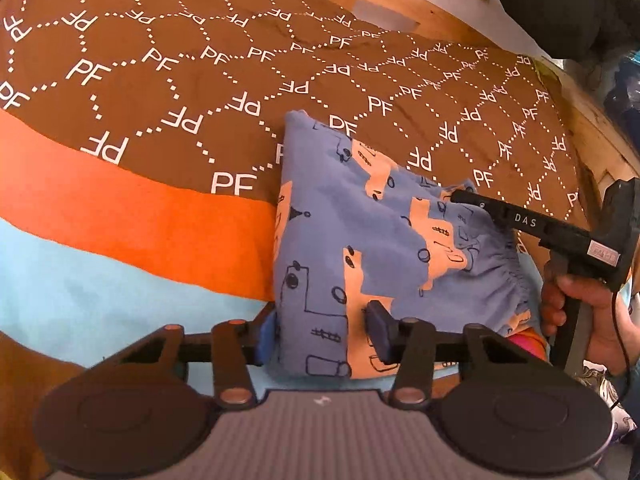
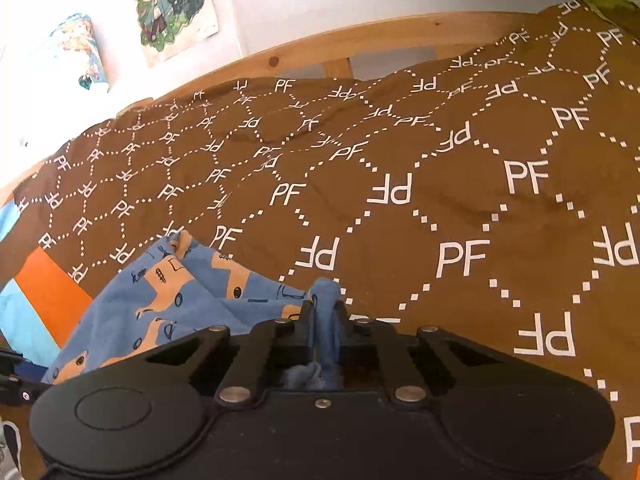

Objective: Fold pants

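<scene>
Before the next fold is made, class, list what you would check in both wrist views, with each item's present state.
1. Right gripper shut on the pants: ok.
2. Left gripper has cloth between its jaws: ok.
3. Left jaws pressing firmly on it: cannot tell.
4. Pants lie on the bedspread: ok.
5. Bedspread beyond the pants free of other items: ok.

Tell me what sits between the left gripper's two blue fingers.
A folded edge of the blue and peach printed pants lies between the left gripper fingers, seen in the left wrist view. Whether the pads press it is unclear.
</scene>
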The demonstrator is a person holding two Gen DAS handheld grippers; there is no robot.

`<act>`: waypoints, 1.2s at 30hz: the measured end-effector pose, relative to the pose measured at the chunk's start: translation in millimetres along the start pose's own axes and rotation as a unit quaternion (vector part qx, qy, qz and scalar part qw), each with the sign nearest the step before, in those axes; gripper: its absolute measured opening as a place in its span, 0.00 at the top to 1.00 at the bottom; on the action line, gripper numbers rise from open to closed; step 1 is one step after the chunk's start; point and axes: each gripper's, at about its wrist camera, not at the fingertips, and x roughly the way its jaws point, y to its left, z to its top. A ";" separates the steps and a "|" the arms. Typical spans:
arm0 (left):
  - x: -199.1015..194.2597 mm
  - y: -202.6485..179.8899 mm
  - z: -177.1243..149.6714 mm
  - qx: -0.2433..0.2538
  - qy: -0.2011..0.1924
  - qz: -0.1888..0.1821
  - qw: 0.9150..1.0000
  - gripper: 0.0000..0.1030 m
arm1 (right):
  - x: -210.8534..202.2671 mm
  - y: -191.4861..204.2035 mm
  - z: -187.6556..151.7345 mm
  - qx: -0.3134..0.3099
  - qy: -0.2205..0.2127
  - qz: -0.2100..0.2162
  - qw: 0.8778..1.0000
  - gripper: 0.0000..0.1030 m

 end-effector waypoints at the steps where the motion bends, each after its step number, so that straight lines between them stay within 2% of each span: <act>1: -0.1 -0.5 0.0 -0.002 0.000 0.000 1.000 0.56 | 0.1 -0.8 -0.2 0.002 -0.001 0.001 1.000 0.92; 7: -4.2 -8.4 0.2 0.011 -0.010 0.013 1.000 0.72 | -1.7 5.3 -2.0 -0.014 -0.009 -0.011 1.000 0.92; 14: -10.8 -9.9 1.4 0.017 -0.018 0.011 1.000 0.82 | -12.6 14.9 0.7 -0.032 -0.029 -0.021 0.999 0.94; 19: -17.8 -13.4 2.5 0.027 -0.029 0.011 0.999 0.85 | -27.2 26.1 5.5 -0.053 -0.049 -0.025 0.997 0.94; 26: -20.1 -11.8 0.9 0.028 -0.034 0.005 0.999 0.85 | -36.3 38.3 5.3 -0.080 -0.055 -0.040 0.995 0.95; 36: -23.6 -13.2 16.3 0.039 -0.039 -0.009 0.998 0.86 | -42.1 54.6 30.7 -0.120 -0.055 -0.050 0.990 0.95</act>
